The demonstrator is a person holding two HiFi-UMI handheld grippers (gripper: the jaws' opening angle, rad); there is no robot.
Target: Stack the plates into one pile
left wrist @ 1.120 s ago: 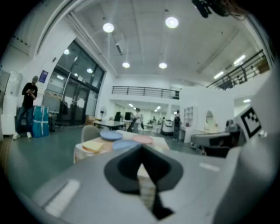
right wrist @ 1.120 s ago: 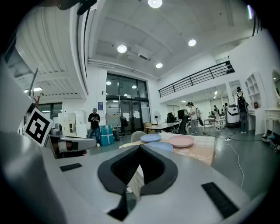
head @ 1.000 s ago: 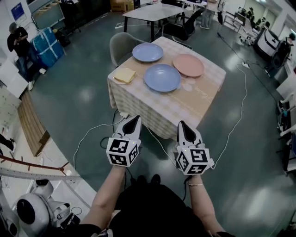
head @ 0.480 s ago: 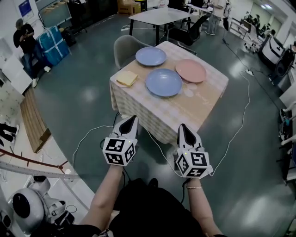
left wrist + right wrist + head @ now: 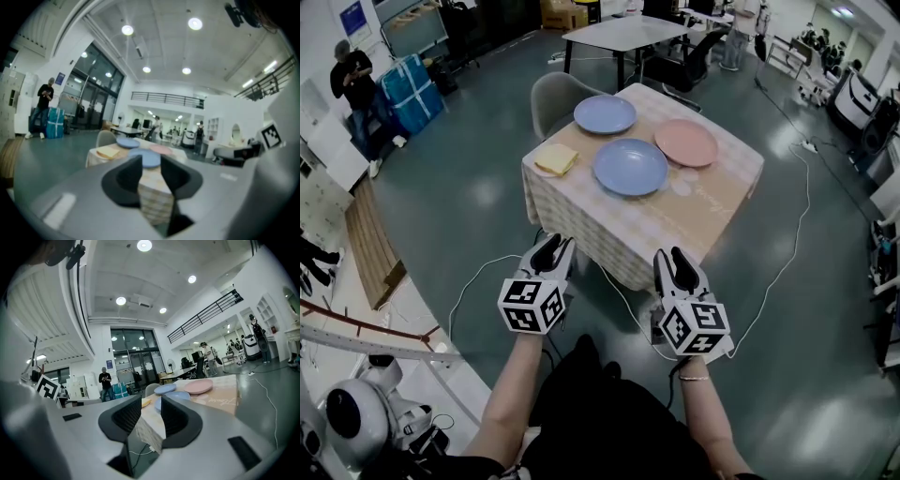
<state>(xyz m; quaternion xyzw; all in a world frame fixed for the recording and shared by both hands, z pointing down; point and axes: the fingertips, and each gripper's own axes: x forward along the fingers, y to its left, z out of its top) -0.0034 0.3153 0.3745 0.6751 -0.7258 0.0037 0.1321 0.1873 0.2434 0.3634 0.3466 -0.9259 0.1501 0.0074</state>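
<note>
Head view: your left gripper [image 5: 548, 251] and right gripper [image 5: 678, 265] hang short of the checked-cloth tabletop [image 5: 666, 223], jaws just opened, empty. On it lie a near round blue plate [image 5: 630, 167], a far round blue plate [image 5: 605, 113] and a round pink plate [image 5: 685, 142], unstacked.

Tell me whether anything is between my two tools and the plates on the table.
Nothing visible does. The left tool and right tool, jaws just opened and empty, face the near blue plate, far blue plate and pink plate across floor and the table edge. The yellow item lies aside, left.
</note>
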